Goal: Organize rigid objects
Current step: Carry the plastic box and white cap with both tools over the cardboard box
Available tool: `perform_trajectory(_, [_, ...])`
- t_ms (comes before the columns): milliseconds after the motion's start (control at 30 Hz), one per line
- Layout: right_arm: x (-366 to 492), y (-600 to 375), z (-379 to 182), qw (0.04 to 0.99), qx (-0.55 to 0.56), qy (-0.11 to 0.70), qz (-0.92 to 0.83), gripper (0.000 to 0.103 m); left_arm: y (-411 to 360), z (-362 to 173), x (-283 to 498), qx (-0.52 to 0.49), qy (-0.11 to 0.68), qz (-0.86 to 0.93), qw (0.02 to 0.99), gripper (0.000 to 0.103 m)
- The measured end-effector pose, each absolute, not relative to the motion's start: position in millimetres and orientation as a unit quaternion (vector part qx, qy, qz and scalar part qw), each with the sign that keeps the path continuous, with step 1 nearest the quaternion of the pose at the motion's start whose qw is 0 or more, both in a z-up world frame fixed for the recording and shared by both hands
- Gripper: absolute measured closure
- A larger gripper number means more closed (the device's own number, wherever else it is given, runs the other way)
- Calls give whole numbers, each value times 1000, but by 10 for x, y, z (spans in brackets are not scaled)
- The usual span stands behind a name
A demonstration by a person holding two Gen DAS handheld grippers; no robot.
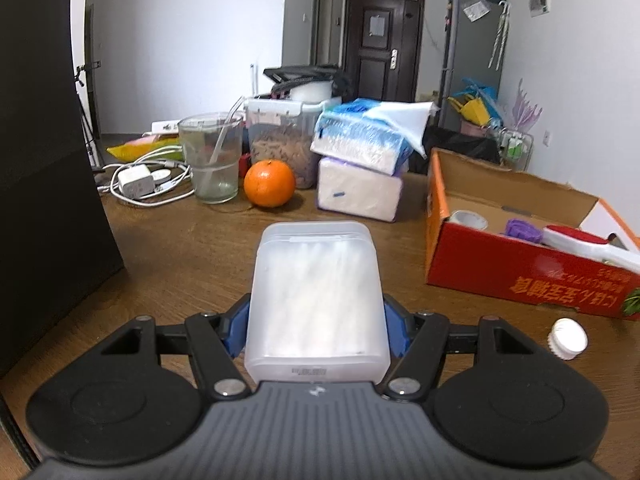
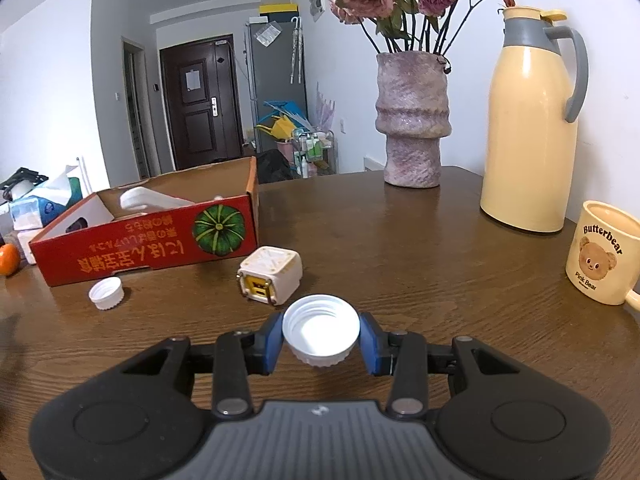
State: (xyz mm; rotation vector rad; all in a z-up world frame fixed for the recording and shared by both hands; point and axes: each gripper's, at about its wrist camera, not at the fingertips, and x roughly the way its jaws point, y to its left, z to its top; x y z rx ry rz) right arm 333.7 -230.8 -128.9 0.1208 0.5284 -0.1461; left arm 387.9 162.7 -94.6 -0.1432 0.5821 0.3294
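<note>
My left gripper [image 1: 316,330] is shut on a translucent plastic box of cotton swabs [image 1: 316,296] and holds it above the wooden table. My right gripper [image 2: 321,338] is shut on a white bottle cap [image 2: 321,330], open side up, just above the table. A red cardboard box [image 1: 516,268] stands to the right of the left gripper; it also shows in the right wrist view [image 2: 160,240], at the left. It holds a tape roll [image 1: 468,220], a purple item [image 1: 522,230] and a red and white tool [image 1: 588,244]. A second white cap [image 2: 106,293] lies in front of the box, also in the left wrist view [image 1: 568,338].
A cream cube charger [image 2: 270,274] lies just ahead of the right gripper. A vase [image 2: 412,120], a thermos [image 2: 532,128] and a bear mug [image 2: 604,252] stand at the right. An orange [image 1: 269,183], a glass [image 1: 212,158], tissue packs [image 1: 360,168] and a black block [image 1: 44,160] stand ahead of the left gripper.
</note>
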Motion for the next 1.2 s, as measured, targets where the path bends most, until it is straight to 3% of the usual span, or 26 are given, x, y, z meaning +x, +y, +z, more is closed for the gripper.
perform_trajectory(1200, [3624,-1744,-899,973,66,217,52,64,724,-452,3772,-66,224,72,970,37])
